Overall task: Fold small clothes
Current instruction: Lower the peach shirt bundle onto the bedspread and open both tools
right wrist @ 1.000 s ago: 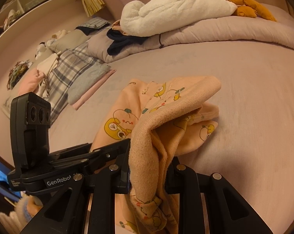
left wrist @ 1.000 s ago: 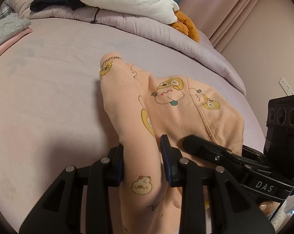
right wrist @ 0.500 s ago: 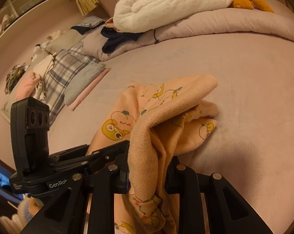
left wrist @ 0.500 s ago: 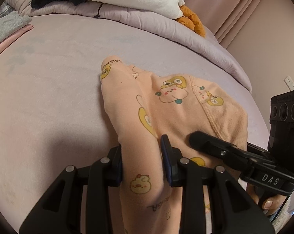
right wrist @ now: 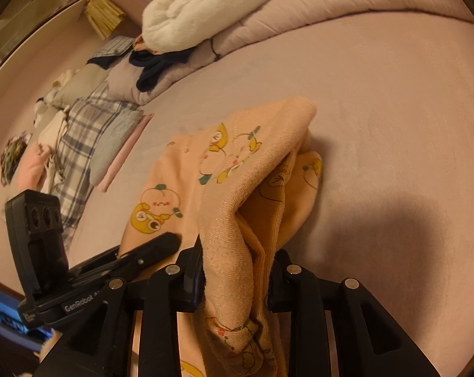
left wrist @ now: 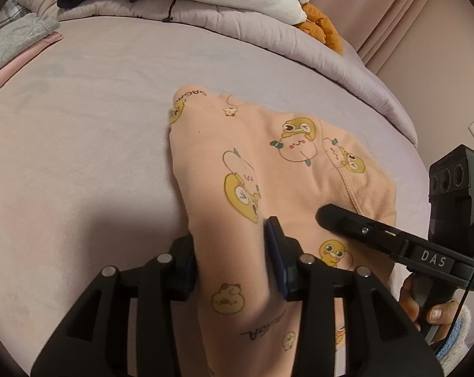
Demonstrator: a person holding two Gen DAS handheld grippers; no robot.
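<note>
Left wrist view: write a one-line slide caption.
Left gripper opening around a peach cartoon-print baby garment on the bed.

Left gripper (left wrist: 232,253): seen from its own camera, tilted down toward the bed, jaws opening, a ridge of the peach printed garment (left wrist: 268,169) between them; the right pad stands off the cloth.
Right gripper (right wrist: 235,275): tilted down, jaws easing apart by a little, a bunched fold of the garment between the pads, which press on it from both sides.
Relation: the two grippers sit side by side, close together; each shows at the edge of the other's view.
Right hand (left wrist: 425,306): fingers wrapped round the right gripper's handle, a fleecy pale-blue cuff at the wrist.
</note>
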